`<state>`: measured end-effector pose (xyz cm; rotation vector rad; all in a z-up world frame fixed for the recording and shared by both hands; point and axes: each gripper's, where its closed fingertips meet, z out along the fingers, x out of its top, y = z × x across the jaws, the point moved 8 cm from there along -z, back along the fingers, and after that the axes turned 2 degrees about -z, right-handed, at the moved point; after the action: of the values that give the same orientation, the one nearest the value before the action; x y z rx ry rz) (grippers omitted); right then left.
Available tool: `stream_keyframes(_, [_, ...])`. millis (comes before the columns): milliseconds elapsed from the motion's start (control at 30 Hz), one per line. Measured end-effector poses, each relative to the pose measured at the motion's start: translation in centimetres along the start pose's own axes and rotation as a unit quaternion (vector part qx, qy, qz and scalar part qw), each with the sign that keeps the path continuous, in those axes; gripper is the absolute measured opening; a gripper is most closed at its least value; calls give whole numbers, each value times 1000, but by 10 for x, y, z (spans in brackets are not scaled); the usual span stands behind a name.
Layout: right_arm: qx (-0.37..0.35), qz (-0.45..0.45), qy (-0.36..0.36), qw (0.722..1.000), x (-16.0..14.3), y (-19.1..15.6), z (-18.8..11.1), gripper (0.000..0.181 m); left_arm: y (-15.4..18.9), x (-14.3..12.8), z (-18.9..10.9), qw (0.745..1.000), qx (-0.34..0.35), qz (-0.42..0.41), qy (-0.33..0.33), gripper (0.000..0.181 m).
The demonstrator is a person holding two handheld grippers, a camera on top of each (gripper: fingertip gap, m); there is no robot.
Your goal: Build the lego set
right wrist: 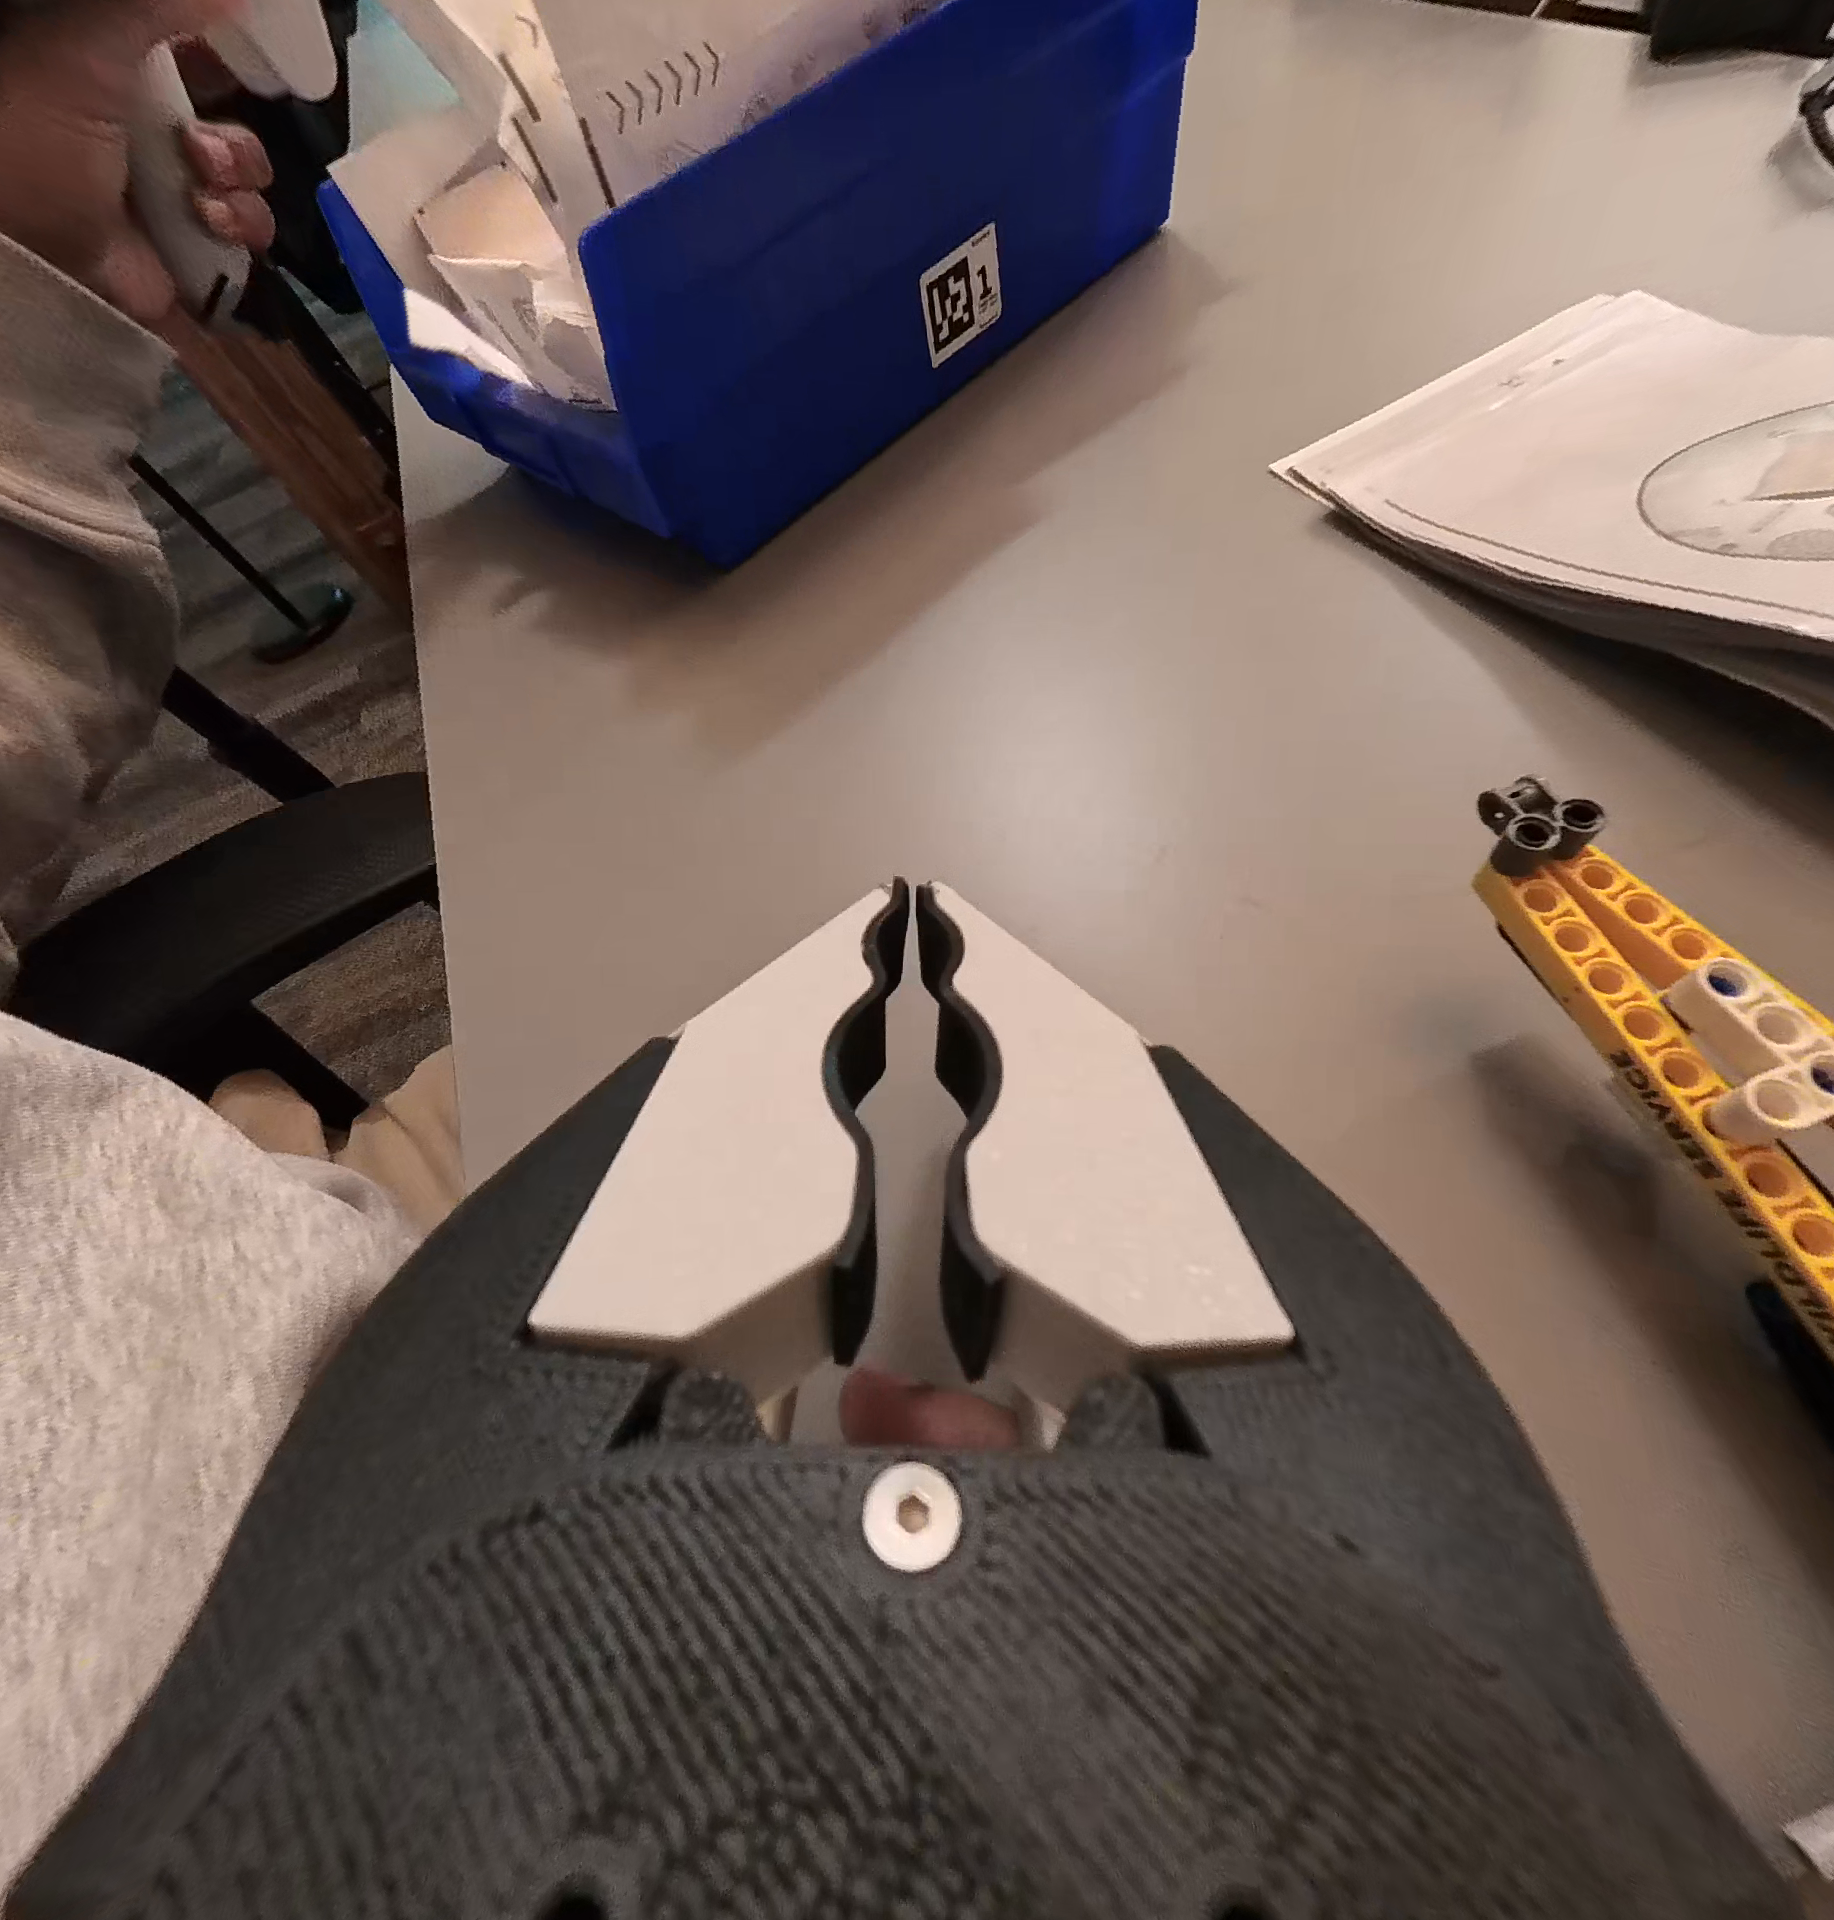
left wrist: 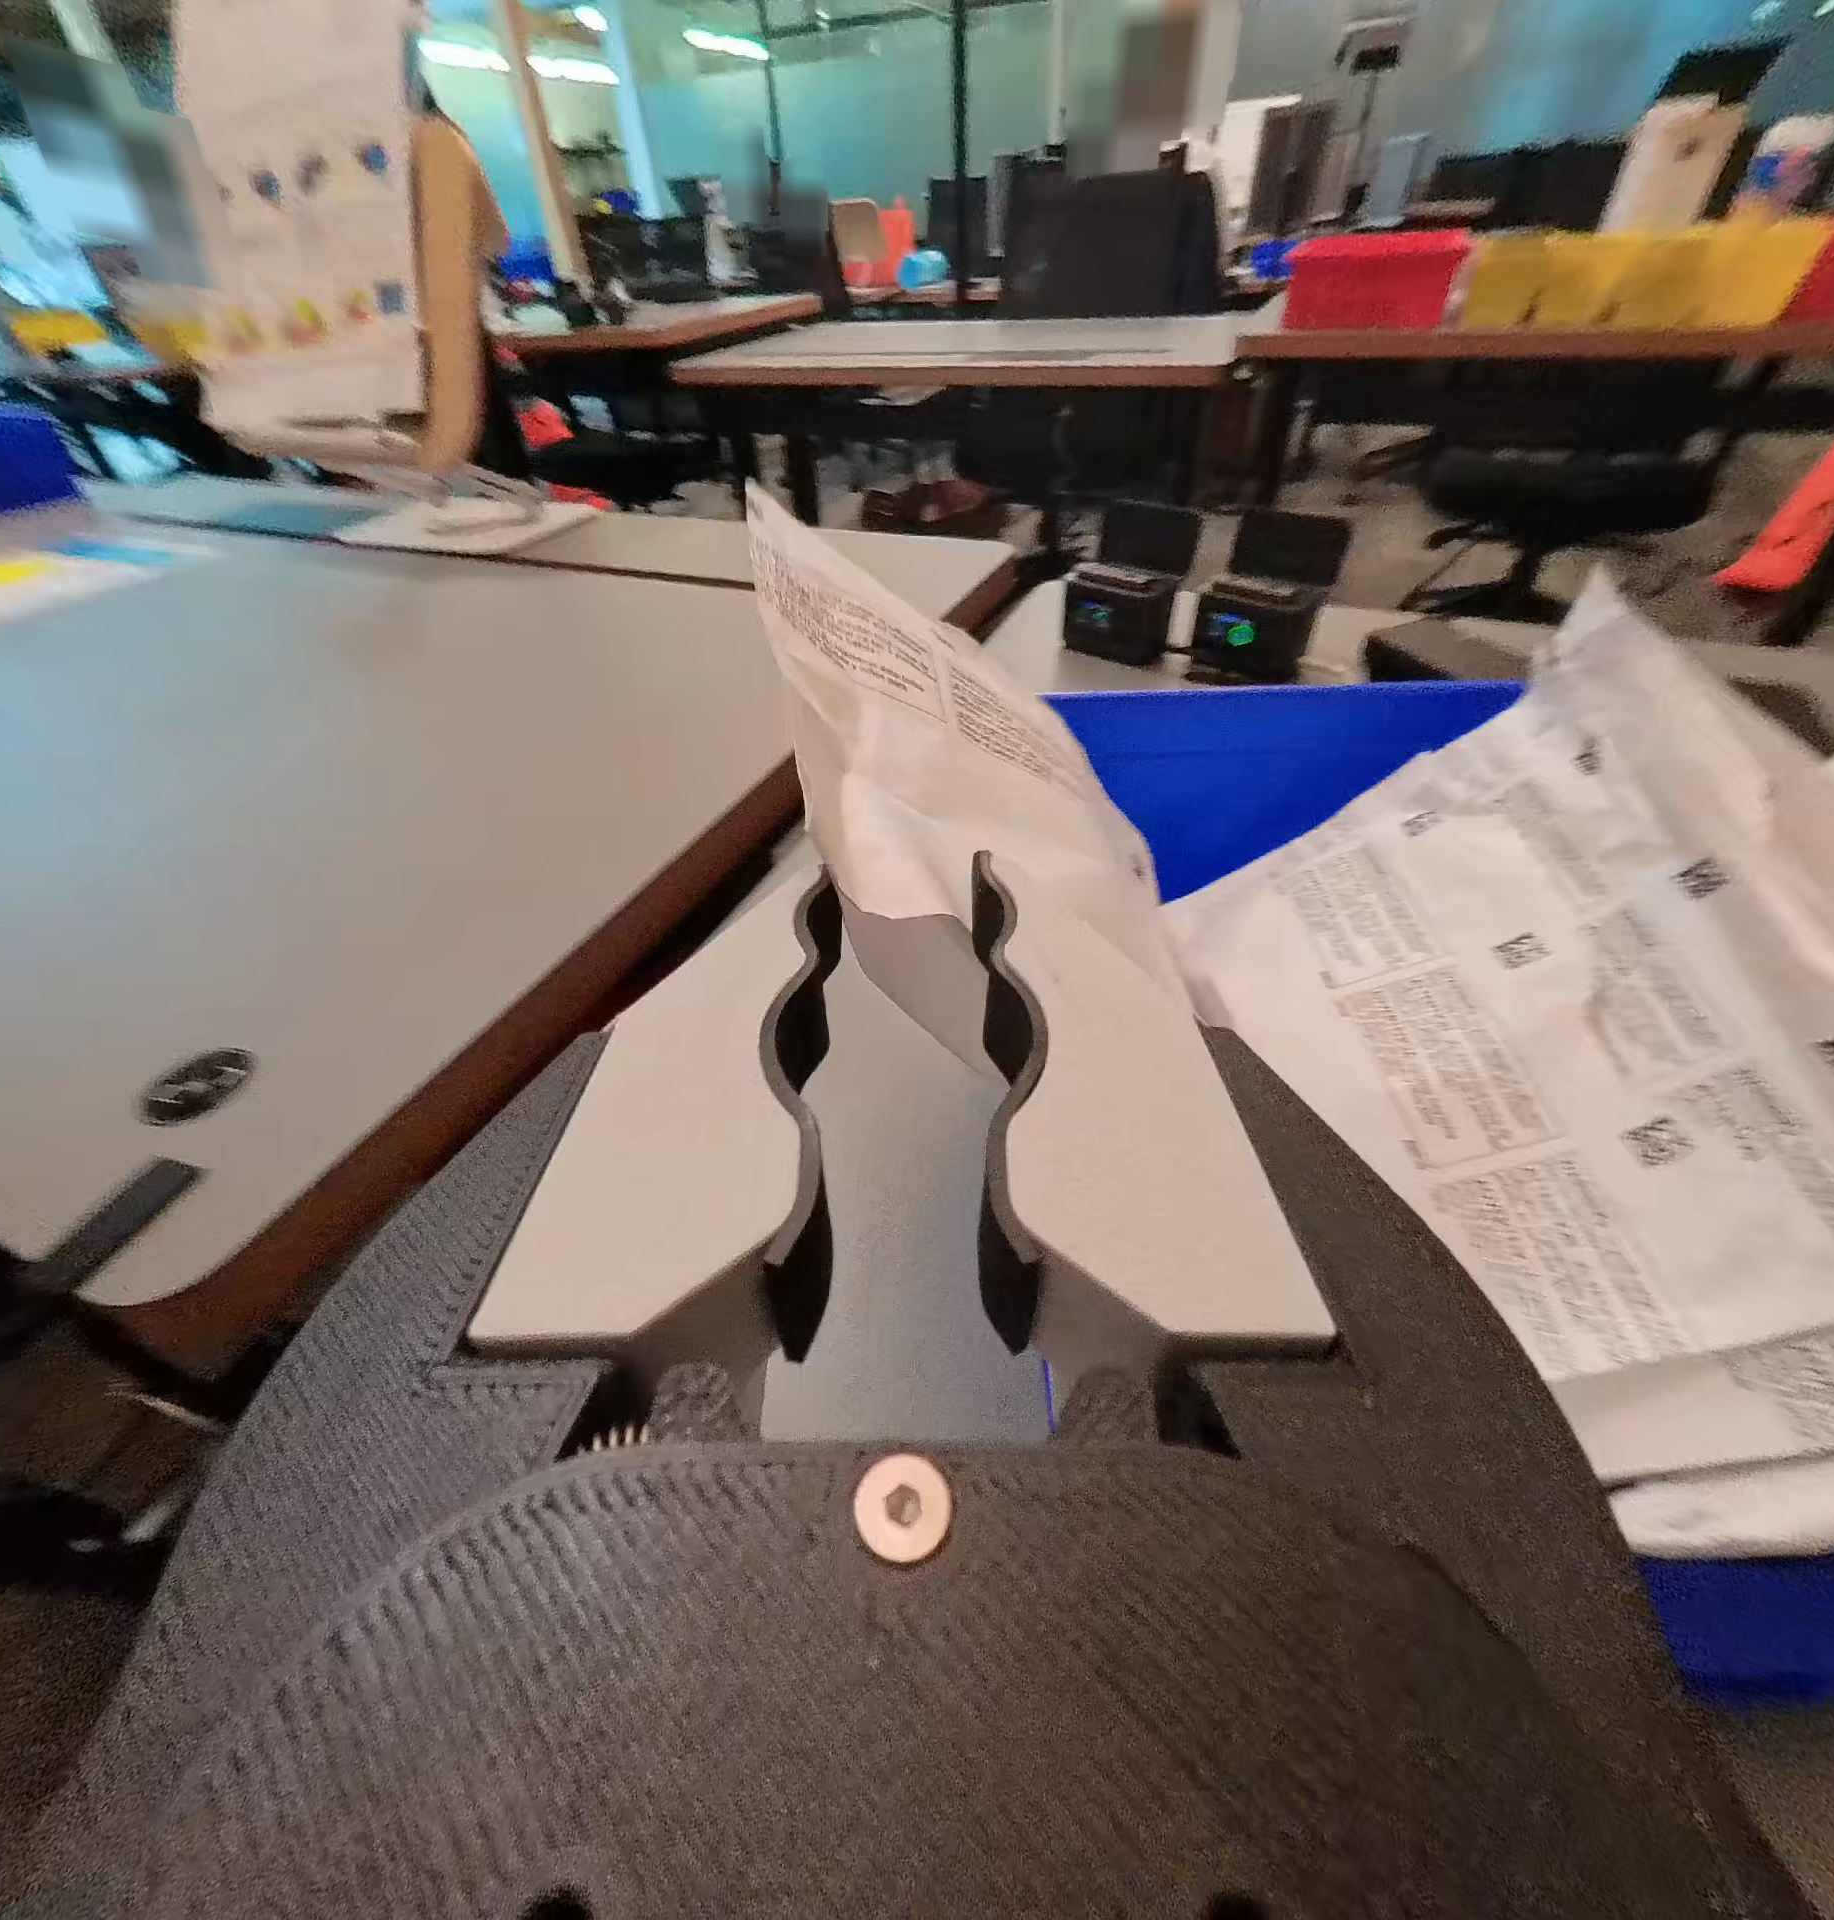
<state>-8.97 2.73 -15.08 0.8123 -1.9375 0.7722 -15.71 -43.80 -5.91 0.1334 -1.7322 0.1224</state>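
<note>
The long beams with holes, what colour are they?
Yellow plastic lego beams, best seen in the right wrist view.

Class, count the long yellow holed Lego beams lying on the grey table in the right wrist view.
2: the long yellow holed Lego beams lie side by side at the grey table's right edge, joined under a dark grey connector. Their lower ends leave the frame; more may be hidden.
</note>
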Motion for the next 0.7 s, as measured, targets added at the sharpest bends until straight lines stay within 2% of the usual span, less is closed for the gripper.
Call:
stream_keyframes(133, [1, 10, -5, 1000, 0, 2, 1, 1, -1, -4, -6, 996, -45, -72, 2, 23])
stream_keyframes(300, [0, 13, -8, 1000, -1, 3, 2, 2, 15, -5, -19, 989, -95, -86, 68, 11])
stream_keyframes(367, [-2, 13, -7, 1000, -1, 3, 1, 2, 22, -10, -29, 989, -86, -62, 101, 9])
stream_keyframes(500, [-5, 16, -10, 1000, -1, 4, 2, 2, 40, -11, -49, 975, -60, 43, 208, 0])
stream_keyframes(567, [-6, 15, -11, 1000, -1, 4, 3, 1, 44, -6, -46, 972, -73, 61, 214, 0])
stream_keyframes(700, [-9, 15, -11, 1000, -1, 4, 3, 1, 36, 14, -26, 972, -108, 25, 208, 0])
